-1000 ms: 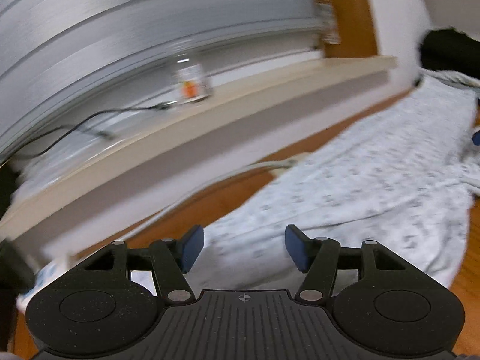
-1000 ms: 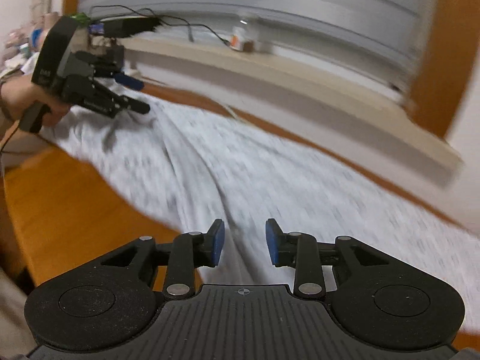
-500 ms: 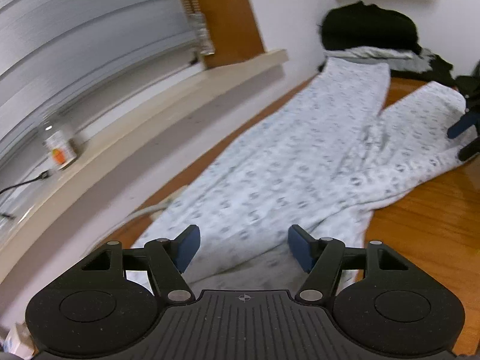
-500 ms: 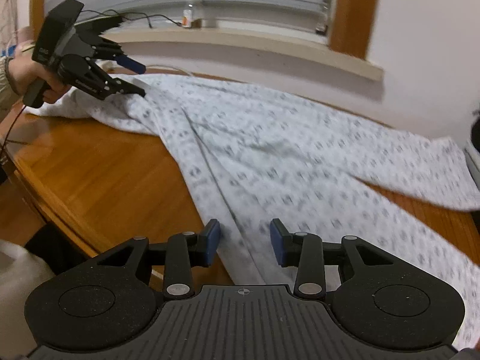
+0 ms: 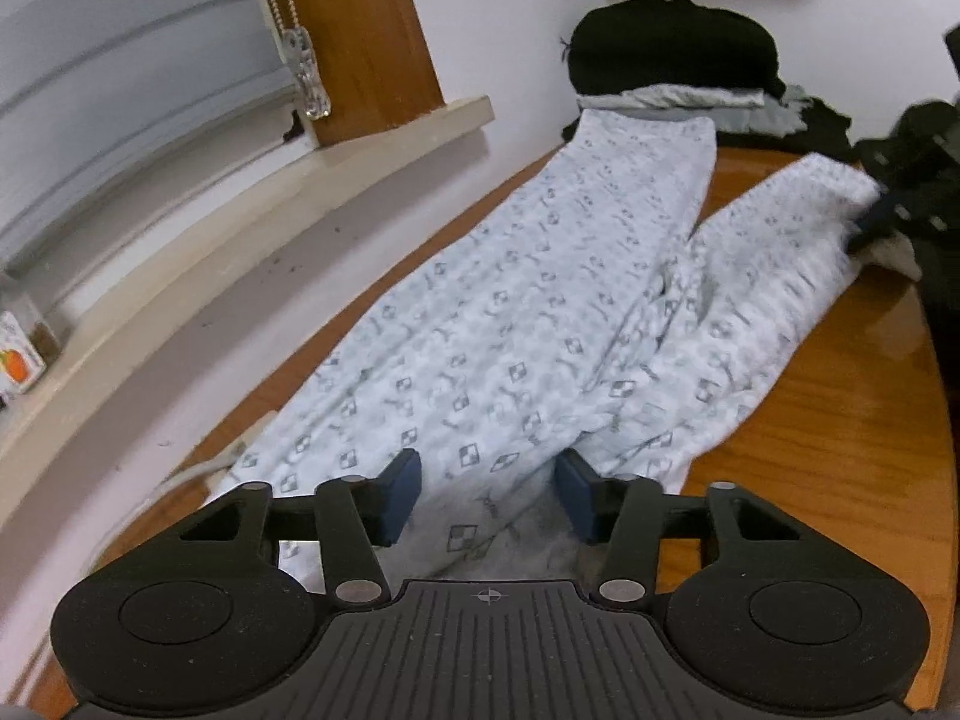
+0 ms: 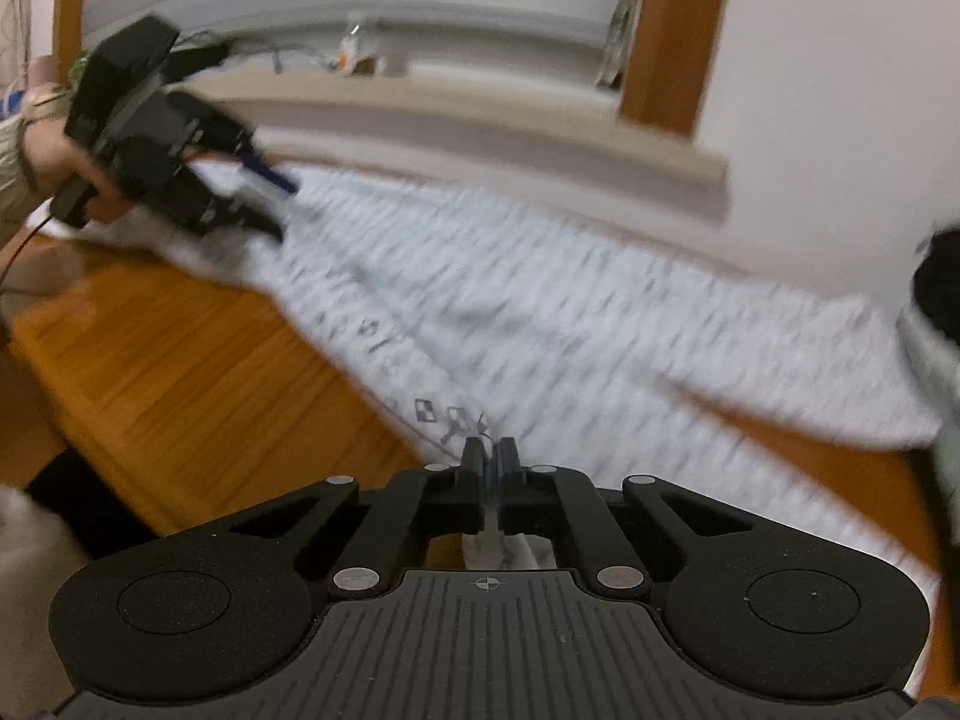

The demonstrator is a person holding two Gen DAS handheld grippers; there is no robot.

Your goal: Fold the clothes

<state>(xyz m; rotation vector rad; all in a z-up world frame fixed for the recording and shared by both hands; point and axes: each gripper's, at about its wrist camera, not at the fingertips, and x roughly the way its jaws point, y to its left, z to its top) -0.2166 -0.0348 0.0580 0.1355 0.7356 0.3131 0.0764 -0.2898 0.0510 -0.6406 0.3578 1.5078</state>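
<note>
Item: patterned trousers [image 5: 498,360], white with a small grey print, spread flat along the wooden bench [image 5: 840,432] under the window sill [image 5: 336,162], the two legs running away toward a dark clothes pile [image 5: 672,48] at the far end.

Left gripper [image 5: 489,495]: jaws have just been narrowing but are spread apart, blue pads either side of the waist end with cloth lying between and below them; the pads do not press on it. Before you lift, close fully on the waistband edge and catch both layers.

Right gripper [image 6: 491,459]: jaws have just been closing and are now pressed together, pinching a ridge of the near leg's fabric; a strip of cloth shows behind the pads. Hold that pinch low and firm.

Step in hand, by judgement: securing both ends for the first fold. Raise both ends together, keep the cloth taut between them, and lay leg on leg with the edges matched.
</note>
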